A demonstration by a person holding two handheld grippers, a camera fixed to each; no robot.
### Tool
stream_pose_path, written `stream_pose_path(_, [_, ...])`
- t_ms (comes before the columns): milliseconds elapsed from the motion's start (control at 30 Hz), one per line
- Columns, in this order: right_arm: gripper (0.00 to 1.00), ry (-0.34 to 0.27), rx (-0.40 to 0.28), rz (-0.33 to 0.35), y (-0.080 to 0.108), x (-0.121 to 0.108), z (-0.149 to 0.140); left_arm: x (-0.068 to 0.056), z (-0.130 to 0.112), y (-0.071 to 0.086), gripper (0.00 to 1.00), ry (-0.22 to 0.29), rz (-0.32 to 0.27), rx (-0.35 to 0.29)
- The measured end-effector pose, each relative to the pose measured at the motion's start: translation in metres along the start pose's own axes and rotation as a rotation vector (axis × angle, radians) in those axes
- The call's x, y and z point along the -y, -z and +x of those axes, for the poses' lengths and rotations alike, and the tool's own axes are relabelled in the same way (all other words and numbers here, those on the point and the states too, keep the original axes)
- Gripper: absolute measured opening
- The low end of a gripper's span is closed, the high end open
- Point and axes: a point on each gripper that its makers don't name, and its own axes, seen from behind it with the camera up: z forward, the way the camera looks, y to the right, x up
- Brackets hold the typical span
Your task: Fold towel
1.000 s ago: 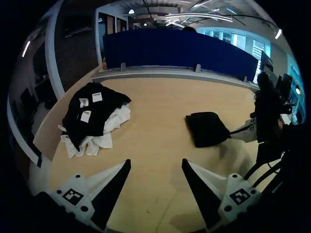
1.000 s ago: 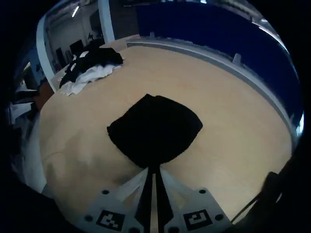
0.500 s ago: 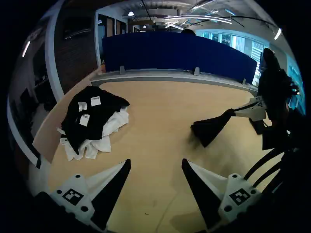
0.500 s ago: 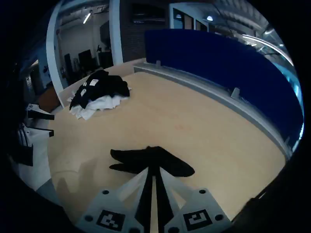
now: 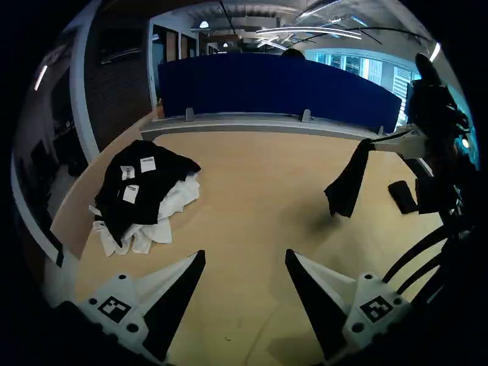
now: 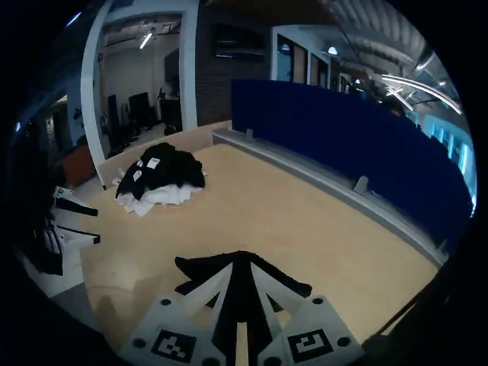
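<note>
Jaws of the right gripper (image 6: 243, 290) were pressed together on a black towel (image 6: 196, 267), and we saw cloth spilling out on both sides of the fingers. In the left gripper view this gripper (image 5: 399, 141) was raised above the table (image 5: 256, 183). The towel (image 5: 348, 183) hung from its tip in a narrow drape, and its lower end appeared clear of the wood. Jaws of the left gripper (image 5: 244, 287) were spread wide with nothing between them, low over the near part of the table and well apart from the towel. We noted a pile of black and white cloths (image 5: 143, 195) toward the table's left side, with white tags (image 5: 147, 163) on the black top layer. A small dark object (image 5: 402, 196) lay on the table near the hanging towel. A blue partition (image 5: 274, 82) ran along the table's far edge.
</note>
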Motion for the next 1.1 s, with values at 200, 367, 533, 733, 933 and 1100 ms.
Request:
stream_pose_path(200, [0.05, -0.001, -0.018, -0.009, 0.007, -0.006, 0.010, -0.002, 0.002, 0.001, 0.97, -0.004, -0.004, -0.002])
stream_pose_path(367, [0.05, -0.012, -0.029, -0.016, 0.013, -0.012, 0.017, -0.003, 0.003, 0.001, 0.98, -0.005, -0.007, -0.003])
stream_pose_path(533, [0.05, -0.015, -0.030, -0.030, 0.020, -0.024, 0.019, -0.005, 0.003, -0.001, 0.98, -0.009, -0.012, -0.003])
stream_pose_path(733, [0.05, -0.028, -0.032, -0.055, 0.034, -0.045, 0.018, -0.010, 0.004, -0.005, 0.98, -0.013, -0.021, 0.003])
stream_pose_path(933, [0.05, -0.057, -0.033, -0.086, 0.053, -0.075, 0.011, -0.015, 0.004, -0.010, 0.97, -0.025, -0.025, 0.009])
stream_pose_path(1100, [0.05, -0.069, -0.018, -0.124, 0.071, -0.106, -0.001, -0.016, 0.004, -0.012, 0.97, -0.032, -0.027, 0.015])
